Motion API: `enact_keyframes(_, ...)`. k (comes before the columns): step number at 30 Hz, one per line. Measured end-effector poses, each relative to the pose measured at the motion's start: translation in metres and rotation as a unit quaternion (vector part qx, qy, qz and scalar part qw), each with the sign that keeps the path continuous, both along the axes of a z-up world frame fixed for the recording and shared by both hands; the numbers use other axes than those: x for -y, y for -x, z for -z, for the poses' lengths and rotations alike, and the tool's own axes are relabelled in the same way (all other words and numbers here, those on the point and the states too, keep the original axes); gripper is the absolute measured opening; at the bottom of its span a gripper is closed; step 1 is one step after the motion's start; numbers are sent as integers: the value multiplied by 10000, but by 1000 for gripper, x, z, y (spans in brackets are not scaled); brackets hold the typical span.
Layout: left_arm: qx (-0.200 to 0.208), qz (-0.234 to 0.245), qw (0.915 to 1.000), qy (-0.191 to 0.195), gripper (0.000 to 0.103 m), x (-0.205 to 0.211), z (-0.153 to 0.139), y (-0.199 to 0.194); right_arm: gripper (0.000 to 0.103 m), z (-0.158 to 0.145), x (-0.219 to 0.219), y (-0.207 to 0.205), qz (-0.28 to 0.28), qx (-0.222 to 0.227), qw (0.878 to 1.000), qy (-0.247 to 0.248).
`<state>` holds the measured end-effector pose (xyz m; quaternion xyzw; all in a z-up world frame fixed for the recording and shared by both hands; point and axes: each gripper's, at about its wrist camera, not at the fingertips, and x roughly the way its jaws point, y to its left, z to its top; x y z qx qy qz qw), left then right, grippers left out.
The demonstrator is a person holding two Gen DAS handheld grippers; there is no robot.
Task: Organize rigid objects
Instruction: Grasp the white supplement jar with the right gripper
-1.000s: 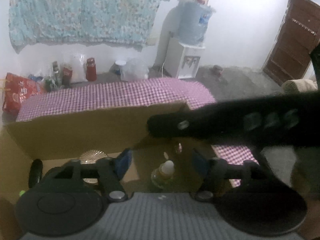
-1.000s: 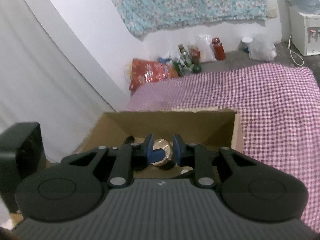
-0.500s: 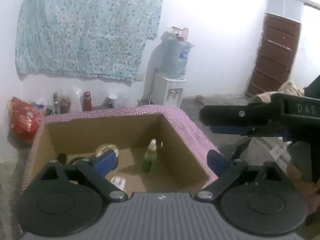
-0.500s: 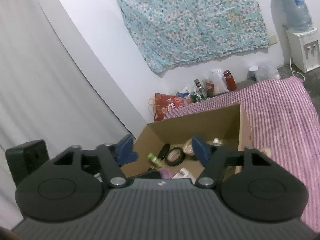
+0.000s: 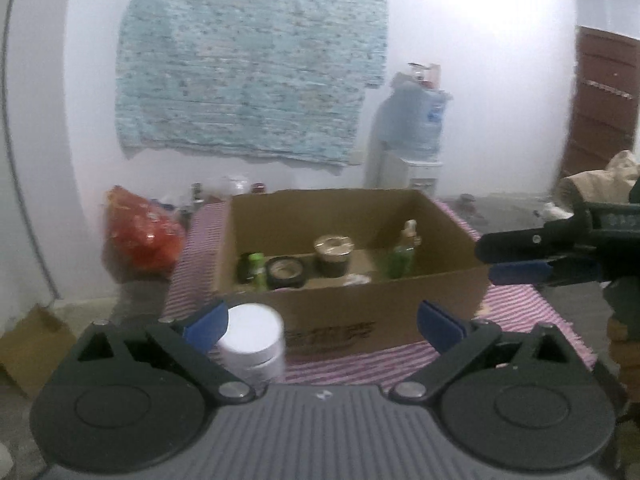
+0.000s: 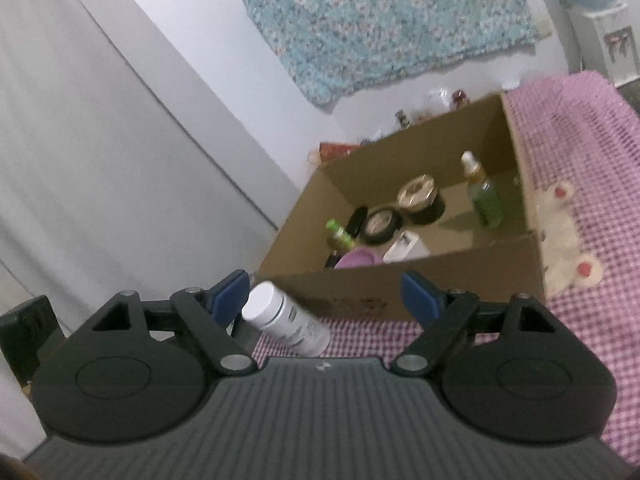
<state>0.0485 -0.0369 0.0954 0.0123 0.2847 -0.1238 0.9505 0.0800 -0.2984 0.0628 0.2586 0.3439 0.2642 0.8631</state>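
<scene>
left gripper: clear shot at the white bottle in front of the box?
Probably yes. The white bottle stands on the checked cloth outside the cardboard box, beside the left gripper's left finger, jaws wide, nothing between them. It needs a small sideways shift.

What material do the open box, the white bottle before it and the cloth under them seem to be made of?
Box: brown corrugated cardboard, matte, with raw cut edges and folded corners. White bottle: probably plastic, smooth with a slight sheen, with a printed label; blur leaves this uncertain. Cloth: woven fabric, pink-and-white check, matte and draping softly at its edge.
</scene>
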Motion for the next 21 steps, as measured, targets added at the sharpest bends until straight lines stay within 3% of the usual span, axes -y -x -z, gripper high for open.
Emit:
enact_keyframes(9,-205,-386,9987,-248,102,-19,28,-12,83,7,-55,-32,-447,-404,9982,-46)
enact_keyframes(16,-699,-758,9947,-46,99,-35,58,-45,81,18,-103,-68,-738,-702,9948,-89)
enact_keyframes(21,-887,-828,9926,-5,92,-41,69,-62,75,29,-132,-89,-839,-874,9926,-22)
